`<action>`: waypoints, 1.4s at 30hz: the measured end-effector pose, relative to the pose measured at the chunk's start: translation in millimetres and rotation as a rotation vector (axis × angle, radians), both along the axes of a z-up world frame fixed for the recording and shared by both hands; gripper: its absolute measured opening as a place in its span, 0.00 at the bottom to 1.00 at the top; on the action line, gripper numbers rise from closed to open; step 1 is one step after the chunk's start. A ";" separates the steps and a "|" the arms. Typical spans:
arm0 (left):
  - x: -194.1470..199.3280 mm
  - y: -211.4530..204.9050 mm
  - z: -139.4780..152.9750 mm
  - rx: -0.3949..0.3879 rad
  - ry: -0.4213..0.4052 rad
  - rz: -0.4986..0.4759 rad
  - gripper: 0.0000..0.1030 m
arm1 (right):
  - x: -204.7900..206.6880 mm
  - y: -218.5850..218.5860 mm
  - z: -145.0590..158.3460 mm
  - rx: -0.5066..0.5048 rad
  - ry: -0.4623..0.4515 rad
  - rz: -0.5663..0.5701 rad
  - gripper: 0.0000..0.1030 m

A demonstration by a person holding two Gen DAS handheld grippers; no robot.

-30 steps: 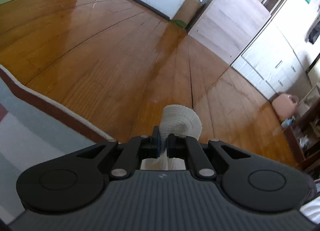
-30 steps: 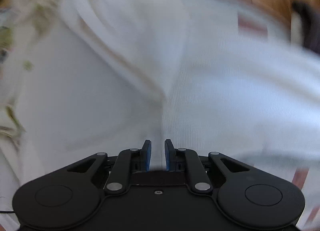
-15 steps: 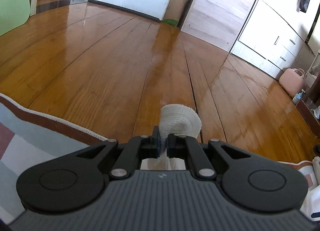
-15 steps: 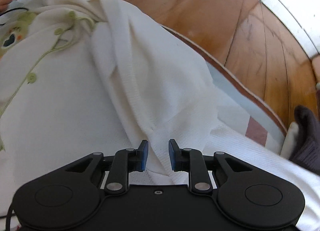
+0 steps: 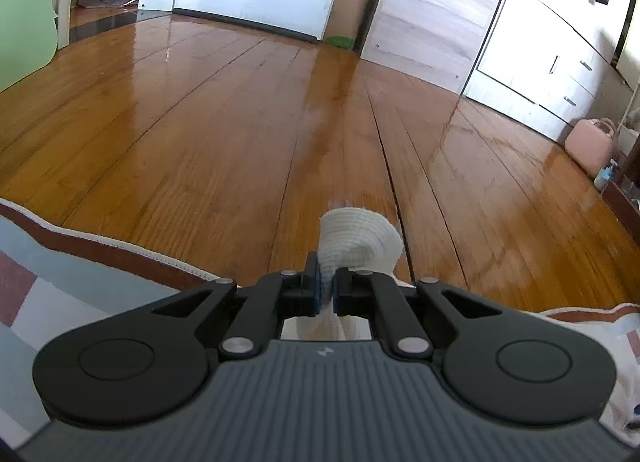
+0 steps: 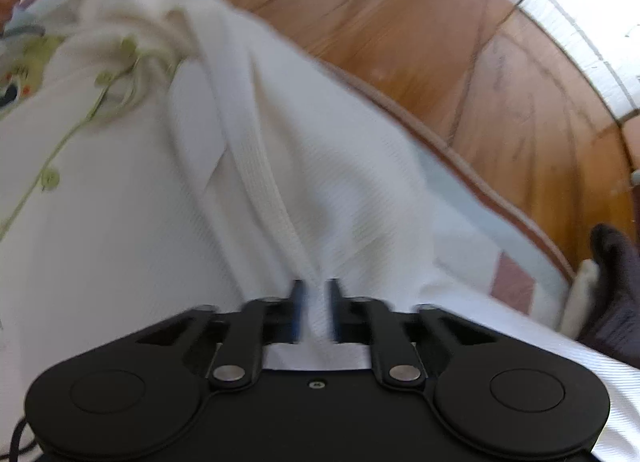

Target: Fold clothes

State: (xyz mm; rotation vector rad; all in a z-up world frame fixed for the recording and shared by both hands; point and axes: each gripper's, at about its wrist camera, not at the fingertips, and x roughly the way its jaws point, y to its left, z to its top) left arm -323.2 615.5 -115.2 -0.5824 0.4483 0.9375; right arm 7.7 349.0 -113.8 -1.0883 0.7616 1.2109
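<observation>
Two grippers both pinch the same cream-white knitted garment (image 6: 168, 198). The left gripper (image 5: 327, 289) is clamped on a ribbed cuff (image 5: 358, 240) that curls up past its tips, pointing away over the glossy wooden plank floor (image 5: 200, 122). The right gripper (image 6: 316, 310) nips a fold of the body, whose ridge runs from the tips toward upper left; green buttons (image 6: 50, 179) line its left. A striped rug (image 5: 44, 294) lies underneath.
</observation>
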 end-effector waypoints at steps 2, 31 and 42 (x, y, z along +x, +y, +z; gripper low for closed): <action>-1.8 2.1 0.0 -0.004 -0.015 -0.006 0.05 | 10.0 1.7 16.0 0.040 -0.006 -0.033 0.03; -10.4 19.4 -21.6 -0.011 -0.026 -0.016 0.05 | -12.2 27.6 -24.5 -0.082 0.057 0.130 0.40; -9.2 14.5 -11.4 0.025 -0.051 -0.036 0.05 | 17.7 28.6 24.7 0.106 -0.041 -0.162 0.02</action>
